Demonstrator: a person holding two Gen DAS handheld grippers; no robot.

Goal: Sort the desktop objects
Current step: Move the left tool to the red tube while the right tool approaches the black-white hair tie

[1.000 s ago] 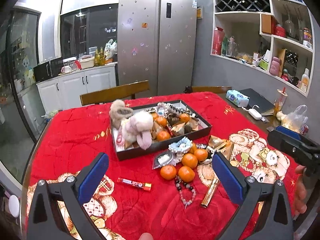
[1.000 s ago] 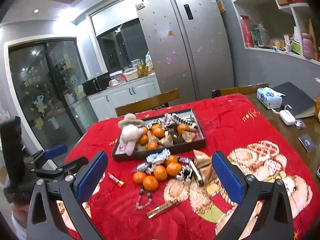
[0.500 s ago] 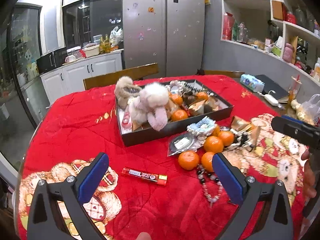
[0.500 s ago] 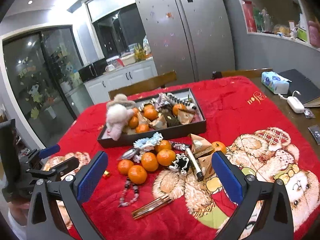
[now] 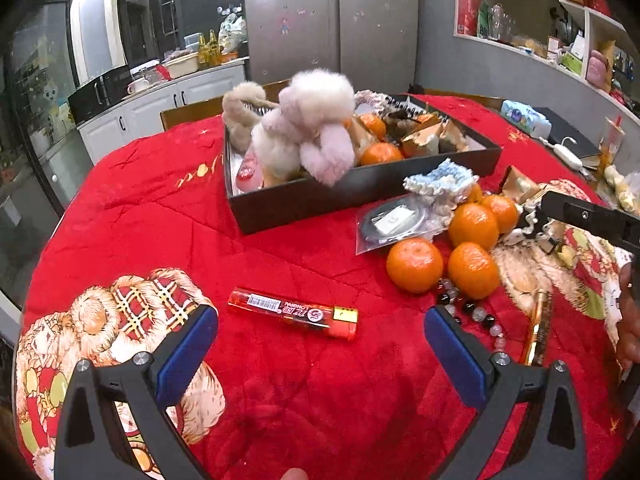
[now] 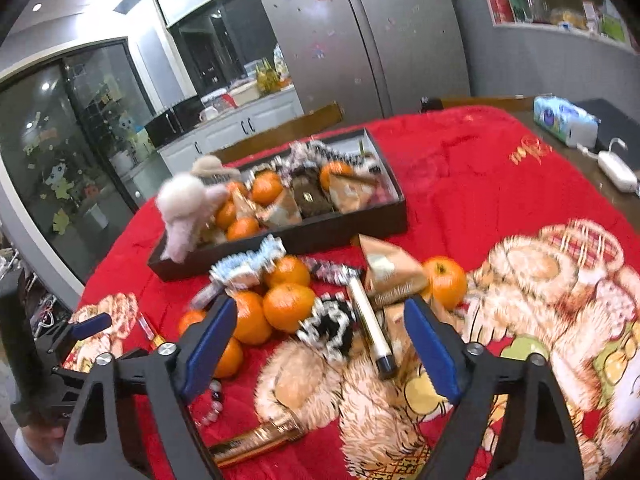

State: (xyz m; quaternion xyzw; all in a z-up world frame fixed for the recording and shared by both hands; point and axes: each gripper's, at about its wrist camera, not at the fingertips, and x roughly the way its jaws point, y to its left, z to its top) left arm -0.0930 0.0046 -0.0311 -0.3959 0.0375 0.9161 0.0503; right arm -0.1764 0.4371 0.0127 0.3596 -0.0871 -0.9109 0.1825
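My left gripper is open and empty, low over the red cloth just in front of a red lighter. My right gripper is open and empty, above a black-and-white scrunchie and a white tube. Several oranges lie loose beside a blue knitted scrunchie and a bagged cable. The black tray holds plush toys, oranges and wrapped snacks. The right gripper also shows in the left wrist view.
A bead bracelet and a gold tube lie near the oranges. A gold pyramid box and another orange sit to the right. A tissue pack and white charger are at the far table edge.
Both grippers have moved forward and down toward the table. The lighter now lies close between the left fingers; the scrunchie and white tube now lie between the right fingers.
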